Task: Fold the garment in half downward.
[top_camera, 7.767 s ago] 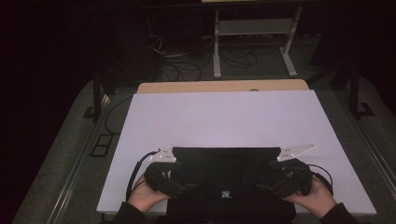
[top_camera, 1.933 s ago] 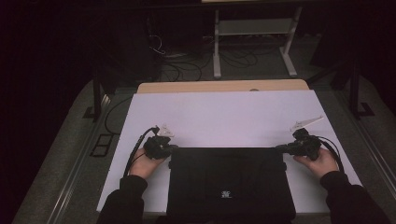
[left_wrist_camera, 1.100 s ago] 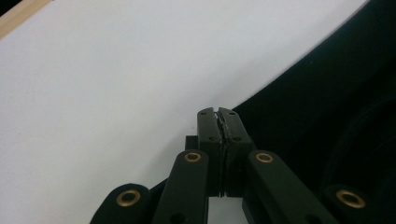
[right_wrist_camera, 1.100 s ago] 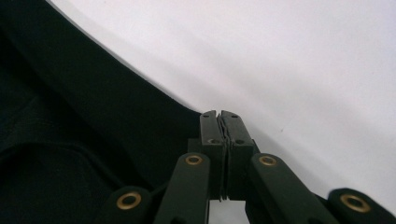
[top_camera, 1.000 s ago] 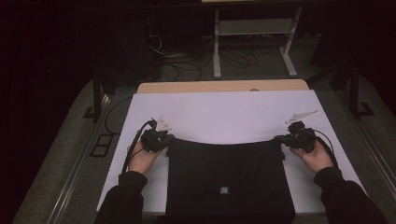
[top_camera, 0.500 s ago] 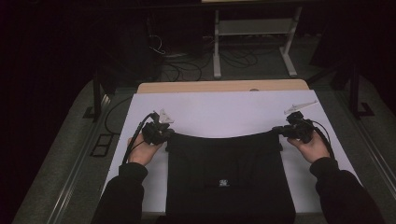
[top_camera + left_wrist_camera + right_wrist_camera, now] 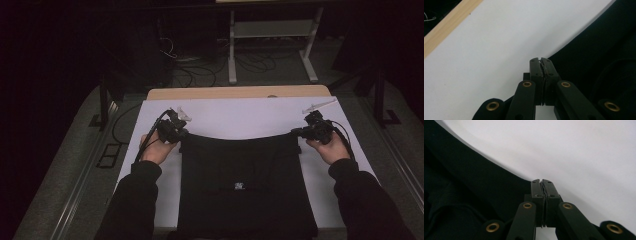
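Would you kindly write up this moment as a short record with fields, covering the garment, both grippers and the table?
Garment: black garment, spread flat, far edge sagging between the two grippers, small white label near its middle
Left gripper: left gripper, fingers shut on the garment's far left corner
Right gripper: right gripper, fingers shut on the garment's far right corner
Surface: white table cover with a wooden edge at the far side
Hands: one on each gripper, dark sleeves

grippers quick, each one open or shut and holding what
left gripper: shut on a far corner of the black garment.
right gripper: shut on its other far corner.
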Motion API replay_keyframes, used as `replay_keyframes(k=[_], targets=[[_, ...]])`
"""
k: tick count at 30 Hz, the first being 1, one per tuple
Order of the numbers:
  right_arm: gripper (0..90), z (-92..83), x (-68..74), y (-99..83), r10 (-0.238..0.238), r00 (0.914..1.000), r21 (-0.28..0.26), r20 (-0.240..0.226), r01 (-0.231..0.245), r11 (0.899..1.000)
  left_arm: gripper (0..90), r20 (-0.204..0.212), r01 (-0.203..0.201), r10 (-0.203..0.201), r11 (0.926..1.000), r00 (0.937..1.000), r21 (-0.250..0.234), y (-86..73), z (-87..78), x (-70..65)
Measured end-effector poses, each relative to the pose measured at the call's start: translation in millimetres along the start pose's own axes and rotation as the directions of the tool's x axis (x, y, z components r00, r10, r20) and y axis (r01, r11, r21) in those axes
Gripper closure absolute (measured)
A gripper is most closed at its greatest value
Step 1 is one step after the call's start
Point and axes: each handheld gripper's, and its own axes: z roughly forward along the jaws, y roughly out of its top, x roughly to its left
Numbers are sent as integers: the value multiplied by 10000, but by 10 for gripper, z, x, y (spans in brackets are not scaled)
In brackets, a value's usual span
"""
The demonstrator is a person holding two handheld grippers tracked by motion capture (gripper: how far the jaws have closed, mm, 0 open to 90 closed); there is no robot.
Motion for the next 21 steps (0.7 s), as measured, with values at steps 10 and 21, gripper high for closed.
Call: replay_keyframes(k=[10,21], targets=[[873,-100,-163,272,326,9980,-393,543,-305,9988,875,-59,398,-399,9991,9992,-132,212,3,222],[873,-112,-268,386,665,9963,-666,542,-629,9958,876,-153,409,-411,9991,9990,-150,388,23,321]])
